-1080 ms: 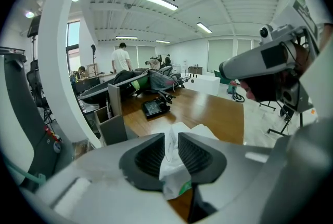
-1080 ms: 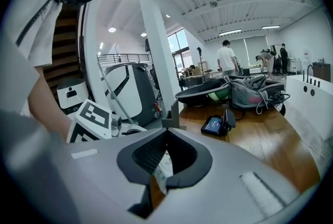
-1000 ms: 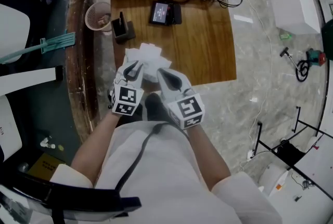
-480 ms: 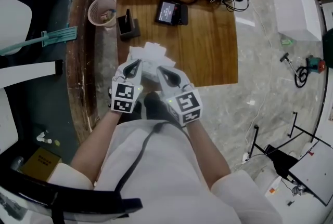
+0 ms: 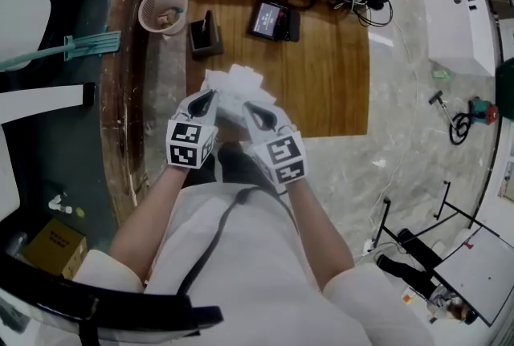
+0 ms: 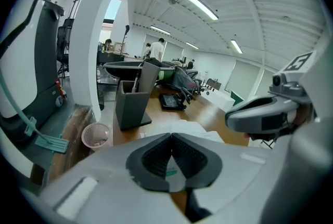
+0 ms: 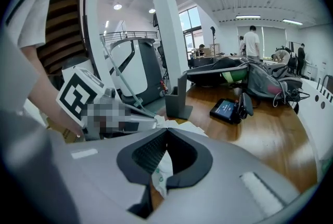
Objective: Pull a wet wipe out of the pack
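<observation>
The wipe pack [image 5: 233, 89] is lying at the desk's [image 5: 329, 87] near edge. Behind it, a pen holder [image 5: 206, 35] is standing left of a small screen [image 5: 271, 19]. A basket [image 5: 161, 11] is sitting on the floor [image 5: 165, 75] further left.

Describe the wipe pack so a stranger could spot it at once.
On the wooden table, look at the near edge, left of centre. The pack is the one white, crumpled thing there, pinched by the left gripper and right gripper; the holder and screen behind it are dark.
</observation>
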Available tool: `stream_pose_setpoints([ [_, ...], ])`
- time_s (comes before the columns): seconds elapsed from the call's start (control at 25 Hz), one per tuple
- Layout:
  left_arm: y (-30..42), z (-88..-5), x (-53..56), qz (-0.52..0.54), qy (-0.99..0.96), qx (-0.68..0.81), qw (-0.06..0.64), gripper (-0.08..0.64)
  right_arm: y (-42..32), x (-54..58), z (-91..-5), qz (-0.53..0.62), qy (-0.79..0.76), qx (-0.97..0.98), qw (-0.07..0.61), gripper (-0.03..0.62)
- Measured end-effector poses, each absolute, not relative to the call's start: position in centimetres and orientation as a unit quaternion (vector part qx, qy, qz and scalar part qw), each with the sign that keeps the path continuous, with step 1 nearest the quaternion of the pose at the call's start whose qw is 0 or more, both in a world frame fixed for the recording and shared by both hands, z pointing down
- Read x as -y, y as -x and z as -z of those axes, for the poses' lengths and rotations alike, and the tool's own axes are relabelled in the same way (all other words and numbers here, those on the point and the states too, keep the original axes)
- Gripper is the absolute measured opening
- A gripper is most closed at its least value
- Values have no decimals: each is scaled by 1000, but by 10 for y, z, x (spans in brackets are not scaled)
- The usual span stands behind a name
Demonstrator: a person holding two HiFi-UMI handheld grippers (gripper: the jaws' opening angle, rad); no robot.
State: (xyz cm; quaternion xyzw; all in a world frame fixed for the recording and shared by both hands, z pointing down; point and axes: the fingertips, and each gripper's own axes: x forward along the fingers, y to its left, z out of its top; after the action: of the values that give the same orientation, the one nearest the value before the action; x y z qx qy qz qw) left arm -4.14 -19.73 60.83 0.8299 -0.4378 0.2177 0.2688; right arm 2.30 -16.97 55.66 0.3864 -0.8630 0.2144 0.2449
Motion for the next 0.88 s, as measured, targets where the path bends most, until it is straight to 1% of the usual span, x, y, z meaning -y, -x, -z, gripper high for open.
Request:
stream_pose_setpoints([
  [0.28, 44, -619, 198, -221, -826, 433, 285, 9, -6, 173, -580, -210, -348, 863, 300, 11],
  [0.36, 43, -619, 199, -223, -828, 431, 283, 9, -2, 175, -586, -211, -337, 863, 313, 48],
  [0.68, 43, -621, 198, -217, -827, 430, 288, 11, 13, 178, -606, -209, -296, 862, 355, 75],
  [0.88, 44, -621, 198, -216, -828, 429, 288, 11, 17, 183, -611, -215, -284, 858, 369, 77],
])
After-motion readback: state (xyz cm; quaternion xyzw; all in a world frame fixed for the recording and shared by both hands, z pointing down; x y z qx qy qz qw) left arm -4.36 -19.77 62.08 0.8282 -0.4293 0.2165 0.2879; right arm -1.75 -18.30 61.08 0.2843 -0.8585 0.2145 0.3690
